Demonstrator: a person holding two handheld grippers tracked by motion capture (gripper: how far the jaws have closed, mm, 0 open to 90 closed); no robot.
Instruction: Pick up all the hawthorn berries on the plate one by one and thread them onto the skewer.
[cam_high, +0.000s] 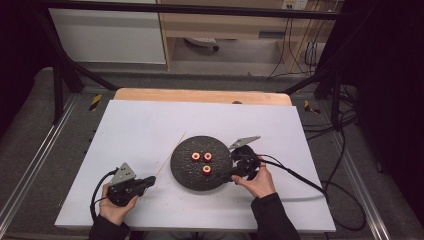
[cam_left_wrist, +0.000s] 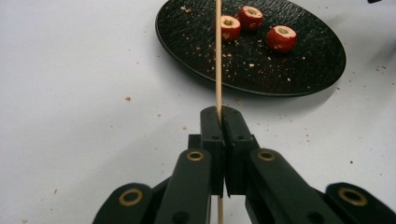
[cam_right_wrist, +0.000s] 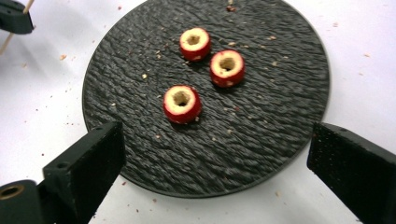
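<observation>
My left gripper (cam_left_wrist: 219, 119) is clamped on the skewer (cam_left_wrist: 218, 56), which points at the plate (cam_right_wrist: 261, 140). My right gripper (cam_right_wrist: 215, 168) is wide apart over three fruit rings (cam_right_wrist: 182, 103), gripping nothing.

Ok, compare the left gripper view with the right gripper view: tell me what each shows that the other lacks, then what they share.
Left gripper view alone: the left gripper, shut on the wooden skewer that runs up toward the plate.
Right gripper view alone: the right gripper, its jaws wide apart above the plate's near edge with nothing between them.
Both: the black plate with three cored red fruits and crumbs on the white table.
</observation>
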